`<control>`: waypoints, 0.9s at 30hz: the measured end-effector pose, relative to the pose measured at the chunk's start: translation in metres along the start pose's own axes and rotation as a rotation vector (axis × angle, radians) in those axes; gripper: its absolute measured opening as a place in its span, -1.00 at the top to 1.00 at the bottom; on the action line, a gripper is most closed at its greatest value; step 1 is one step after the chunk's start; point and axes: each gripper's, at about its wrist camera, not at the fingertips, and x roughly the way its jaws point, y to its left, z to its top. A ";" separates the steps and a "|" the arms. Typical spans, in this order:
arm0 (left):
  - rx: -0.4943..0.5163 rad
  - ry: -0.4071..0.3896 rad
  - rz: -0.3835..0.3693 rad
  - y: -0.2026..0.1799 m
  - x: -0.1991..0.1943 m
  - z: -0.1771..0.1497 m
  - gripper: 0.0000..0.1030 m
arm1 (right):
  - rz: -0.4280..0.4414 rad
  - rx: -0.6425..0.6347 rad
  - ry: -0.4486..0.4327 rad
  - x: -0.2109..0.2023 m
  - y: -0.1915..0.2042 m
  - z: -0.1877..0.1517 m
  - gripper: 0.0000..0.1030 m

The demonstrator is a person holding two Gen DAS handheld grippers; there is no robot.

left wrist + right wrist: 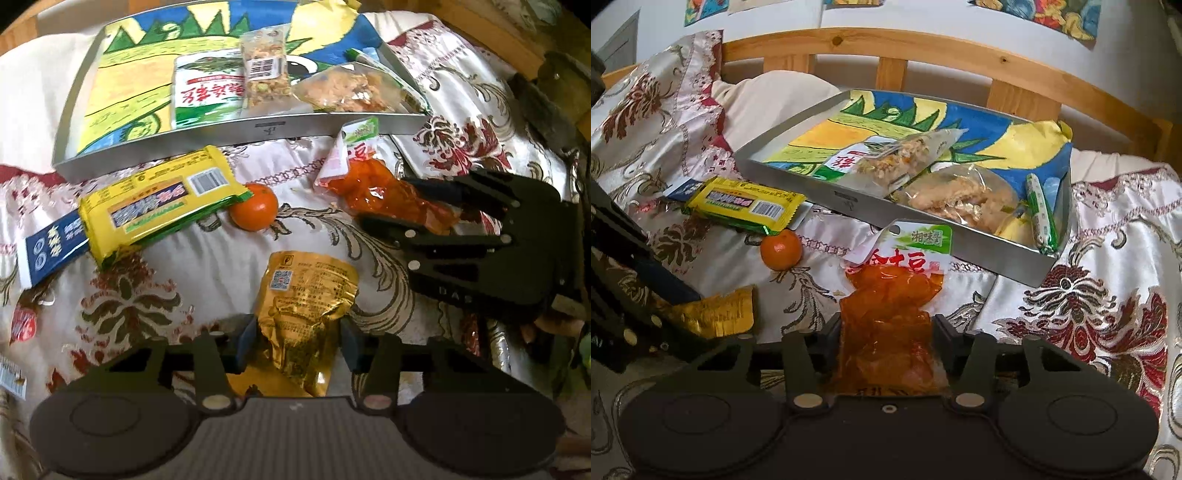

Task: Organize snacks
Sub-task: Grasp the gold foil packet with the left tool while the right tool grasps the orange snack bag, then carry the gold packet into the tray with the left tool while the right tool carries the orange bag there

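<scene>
Snacks between both pairs of fingers on the bed.
Left gripper (299, 343) pinches the gold packet (306, 314) (crumpled); right gripper (886, 343) clamps the orange pouch (890, 325).

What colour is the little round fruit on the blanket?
Orange. The round fruit shows best in the left wrist view.

A floral satin bedspread (1108, 236) covers a bed beside a wooden slatted rail (923, 48) and poster-hung white wall (923, 14).

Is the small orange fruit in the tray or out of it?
Out. The orange fruit lies on the patterned bedcover before the metal tray.
</scene>
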 end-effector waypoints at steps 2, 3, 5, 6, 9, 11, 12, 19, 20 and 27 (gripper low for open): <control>-0.019 -0.001 -0.011 0.002 -0.002 -0.002 0.05 | -0.006 -0.023 -0.005 -0.003 0.004 -0.001 0.02; -0.026 -0.001 -0.014 0.003 -0.003 -0.003 0.07 | -0.010 -0.037 -0.008 -0.004 0.006 -0.001 0.02; -0.039 -0.003 -0.016 0.006 -0.005 -0.005 0.10 | -0.019 -0.067 -0.016 -0.007 0.011 -0.002 0.02; -0.045 -0.006 -0.017 0.007 -0.006 -0.006 0.11 | -0.023 -0.079 -0.021 -0.008 0.013 -0.002 0.02; -0.075 -0.012 -0.023 0.011 -0.009 -0.008 0.12 | -0.027 -0.100 -0.034 -0.012 0.018 -0.003 0.02; -0.095 -0.019 -0.029 0.014 -0.012 -0.010 0.12 | -0.030 -0.114 -0.043 -0.015 0.021 -0.003 0.02; -0.101 -0.022 -0.028 0.014 -0.013 -0.011 0.14 | -0.033 -0.123 -0.048 -0.016 0.023 -0.003 0.02; -0.132 -0.088 -0.060 0.018 -0.026 -0.014 0.17 | -0.025 -0.128 -0.097 -0.025 0.027 -0.001 0.02; -0.135 -0.099 -0.059 0.019 -0.028 -0.013 0.17 | -0.027 -0.124 -0.109 -0.027 0.027 0.000 0.02; -0.166 -0.197 -0.053 0.021 -0.039 0.013 0.39 | -0.067 -0.076 -0.219 -0.036 0.018 0.010 0.02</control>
